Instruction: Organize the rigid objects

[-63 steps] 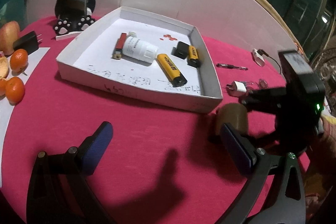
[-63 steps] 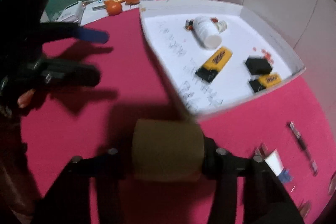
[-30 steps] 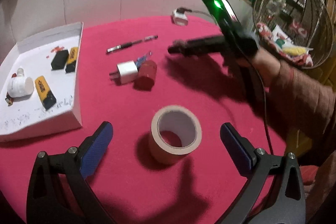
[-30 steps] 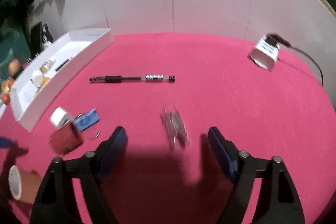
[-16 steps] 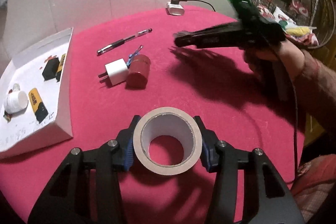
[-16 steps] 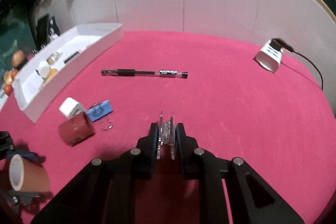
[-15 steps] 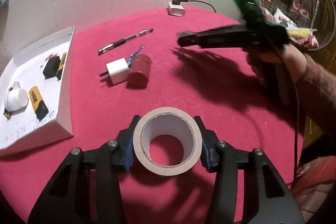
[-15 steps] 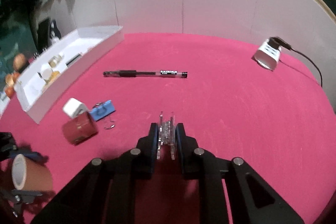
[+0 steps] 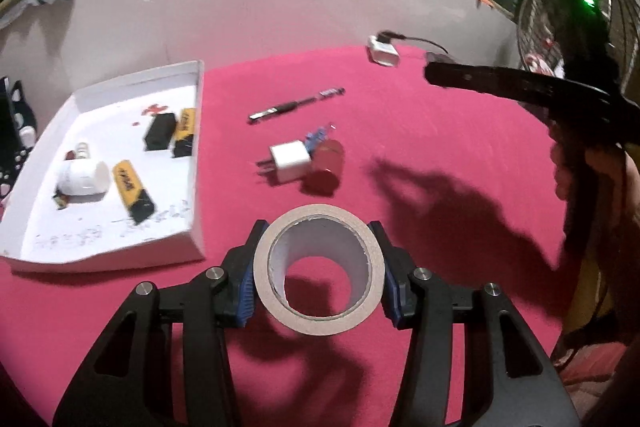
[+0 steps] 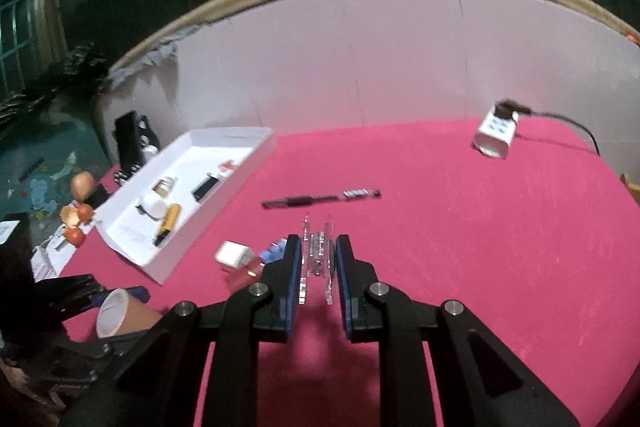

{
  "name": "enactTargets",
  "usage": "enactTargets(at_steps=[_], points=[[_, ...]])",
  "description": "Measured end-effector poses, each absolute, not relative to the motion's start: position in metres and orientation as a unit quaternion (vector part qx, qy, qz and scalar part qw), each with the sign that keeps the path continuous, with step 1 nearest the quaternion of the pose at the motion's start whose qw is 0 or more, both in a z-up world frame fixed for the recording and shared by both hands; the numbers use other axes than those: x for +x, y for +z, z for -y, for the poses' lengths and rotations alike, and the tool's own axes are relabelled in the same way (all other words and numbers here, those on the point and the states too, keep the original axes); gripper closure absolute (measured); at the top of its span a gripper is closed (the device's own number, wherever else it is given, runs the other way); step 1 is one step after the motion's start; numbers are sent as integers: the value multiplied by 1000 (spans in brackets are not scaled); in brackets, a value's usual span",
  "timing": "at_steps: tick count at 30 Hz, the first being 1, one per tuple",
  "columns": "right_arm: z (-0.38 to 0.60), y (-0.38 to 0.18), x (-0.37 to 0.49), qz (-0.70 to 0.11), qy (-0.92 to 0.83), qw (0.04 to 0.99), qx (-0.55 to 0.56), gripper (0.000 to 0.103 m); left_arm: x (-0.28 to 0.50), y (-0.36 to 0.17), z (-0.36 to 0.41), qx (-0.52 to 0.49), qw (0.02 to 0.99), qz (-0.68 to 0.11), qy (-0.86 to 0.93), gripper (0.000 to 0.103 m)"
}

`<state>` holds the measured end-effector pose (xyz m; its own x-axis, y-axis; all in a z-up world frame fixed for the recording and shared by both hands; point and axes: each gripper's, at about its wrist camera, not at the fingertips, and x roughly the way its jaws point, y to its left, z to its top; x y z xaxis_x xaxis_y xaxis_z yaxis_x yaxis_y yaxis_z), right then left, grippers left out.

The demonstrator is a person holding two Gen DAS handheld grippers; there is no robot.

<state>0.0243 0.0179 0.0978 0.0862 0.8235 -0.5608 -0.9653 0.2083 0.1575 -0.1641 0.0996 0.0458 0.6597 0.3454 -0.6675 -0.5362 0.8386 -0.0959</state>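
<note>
Pink cloth, white tray, and the colours we see on them

We see a beige tape roll [image 9: 318, 269] with white core, a white charger [image 9: 289, 161] beside a dark red cylinder [image 9: 328, 163], yellow-and-black lighters [image 9: 133, 191] in the white tray [image 9: 198, 187], a black pen [image 9: 296, 104], and a clear clip [image 10: 317, 255] on the pink tablecloth [image 9: 420, 147].
</note>
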Motion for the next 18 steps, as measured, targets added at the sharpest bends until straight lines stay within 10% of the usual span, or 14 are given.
enactTargets(at_steps=[18], points=[[-13,125,-18,-245,656,703,-123,88,-193,66,-98,-163,902,-290,276,54]])
